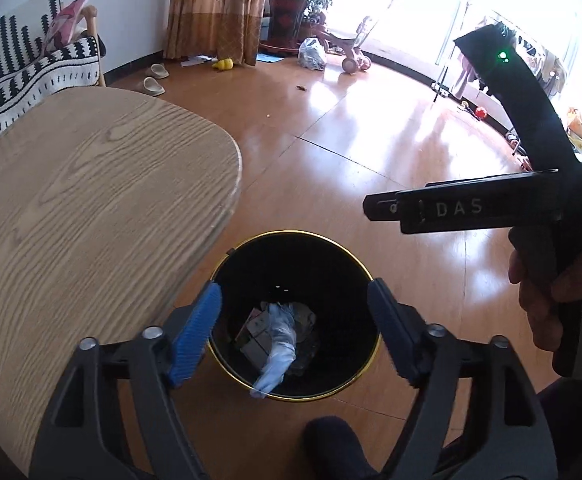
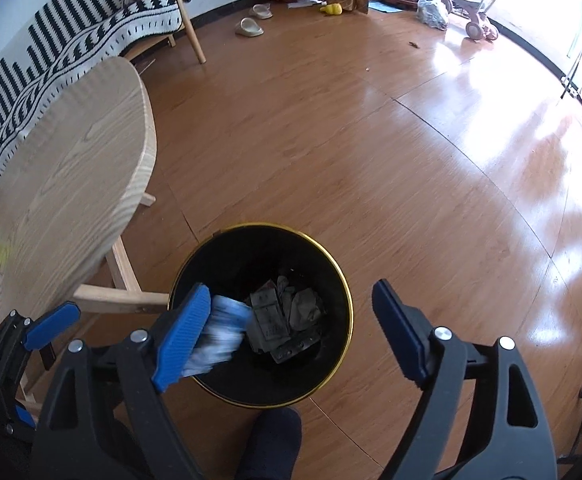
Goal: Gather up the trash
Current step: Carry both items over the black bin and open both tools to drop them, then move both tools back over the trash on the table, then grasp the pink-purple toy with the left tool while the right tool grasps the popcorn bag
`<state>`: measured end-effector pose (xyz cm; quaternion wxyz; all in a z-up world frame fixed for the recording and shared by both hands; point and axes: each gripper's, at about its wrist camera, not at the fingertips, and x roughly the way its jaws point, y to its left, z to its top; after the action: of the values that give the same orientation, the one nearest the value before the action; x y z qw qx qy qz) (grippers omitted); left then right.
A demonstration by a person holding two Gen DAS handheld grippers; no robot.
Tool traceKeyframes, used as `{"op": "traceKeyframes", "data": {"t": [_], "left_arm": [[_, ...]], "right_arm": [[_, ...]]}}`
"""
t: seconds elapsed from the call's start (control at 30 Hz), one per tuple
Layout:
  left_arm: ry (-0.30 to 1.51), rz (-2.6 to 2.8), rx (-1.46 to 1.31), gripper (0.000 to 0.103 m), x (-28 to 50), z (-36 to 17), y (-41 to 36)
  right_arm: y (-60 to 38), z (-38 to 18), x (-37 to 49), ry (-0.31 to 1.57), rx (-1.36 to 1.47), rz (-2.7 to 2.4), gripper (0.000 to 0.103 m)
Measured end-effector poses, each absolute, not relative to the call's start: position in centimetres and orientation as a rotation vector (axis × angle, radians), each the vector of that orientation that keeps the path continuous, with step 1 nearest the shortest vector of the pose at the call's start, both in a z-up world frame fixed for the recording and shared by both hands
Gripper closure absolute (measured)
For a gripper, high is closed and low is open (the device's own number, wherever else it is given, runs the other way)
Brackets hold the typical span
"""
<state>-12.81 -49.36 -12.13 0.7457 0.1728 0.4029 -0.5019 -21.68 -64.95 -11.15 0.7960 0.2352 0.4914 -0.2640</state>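
While both grippers hang over the black bin [image 1: 251,256] on the floor, the left gripper [image 1: 295,332] and the right gripper [image 2: 291,332] have their blue jaws spread wide and pinch nothing. A pale blue wrapper [image 1: 279,344] is blurry, just beside the right gripper's left finger [image 2: 181,336] and over the bin's mouth, so I think it is dropping in on top of the crumpled papers [image 2: 291,312]. It looks very light, soft and crinkly, so it should be pinched gently in the middle and will not break.
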Motion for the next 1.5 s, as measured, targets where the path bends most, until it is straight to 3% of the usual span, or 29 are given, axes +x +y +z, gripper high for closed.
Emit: {"op": "traceKeyframes", "data": {"t": [0.17, 0.4, 0.97, 1.27, 1.5], "left_arm": [[0.851, -1.055, 0.344, 0.013, -11.5, -10.1, -46.8], [0.805, -0.899, 0.273, 0.011, -7.4, -6.5, -39.2], [0.862, -0.082, -0.021, 0.011, 10.3, -4.8, -5.3], [0.943, 0.014, -0.119, 0.011, 15.2, -8.3, -0.3], [0.967, -0.015, -0.141, 0.012, 17.0, -10.1, -0.5]], "right_arm": [[-63.0, -9.3, -19.7, 1.014, 0.472, -0.524, 0.021], [-55.7, -6.1, -13.0, 0.953, 0.398, -0.357, 0.019], [-28.8, -4.8, 4.1, 0.954, 0.199, 0.113, 0.019], [-23.6, -7.1, 10.3, 0.981, 0.216, 0.144, 0.019], [-23.1, -7.9, 13.2, 0.967, 0.242, 0.146, 0.019]]}}
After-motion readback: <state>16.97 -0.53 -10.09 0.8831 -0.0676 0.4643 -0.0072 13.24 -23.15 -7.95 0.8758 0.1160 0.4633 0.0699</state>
